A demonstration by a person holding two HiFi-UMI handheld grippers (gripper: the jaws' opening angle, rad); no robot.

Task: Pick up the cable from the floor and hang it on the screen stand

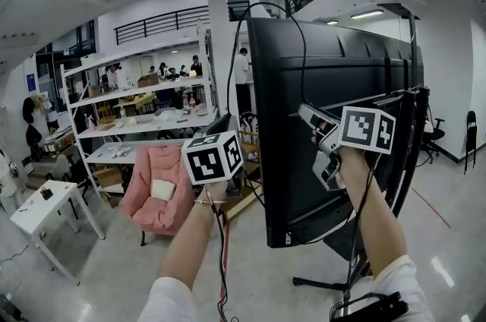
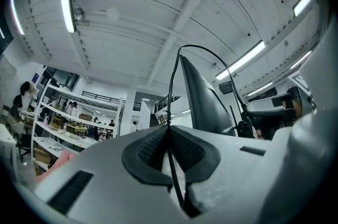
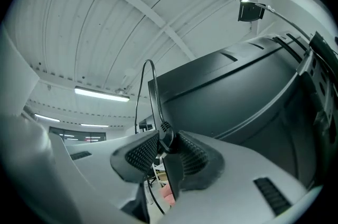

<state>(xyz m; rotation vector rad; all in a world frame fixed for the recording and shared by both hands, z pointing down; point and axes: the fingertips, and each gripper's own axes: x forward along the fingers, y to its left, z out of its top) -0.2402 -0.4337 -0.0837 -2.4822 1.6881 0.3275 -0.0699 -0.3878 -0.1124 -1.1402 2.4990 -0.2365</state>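
By scrn: 1 cable, 2 grprs

Both bare forearms, the left arm and the right arm, reach up and forward from white sleeves. The white two-jaw left gripper points slightly upward, its ribbed black pads pinched together on a thin black cable. The matching right gripper, tilted likewise, clamps the same cable's thicker end.

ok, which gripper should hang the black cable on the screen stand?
Probably right: the right gripper, shut on the thin black cable by its plug, is behind the black screen, nearer the black stand. The left gripper pinches it beyond the screen's edge.
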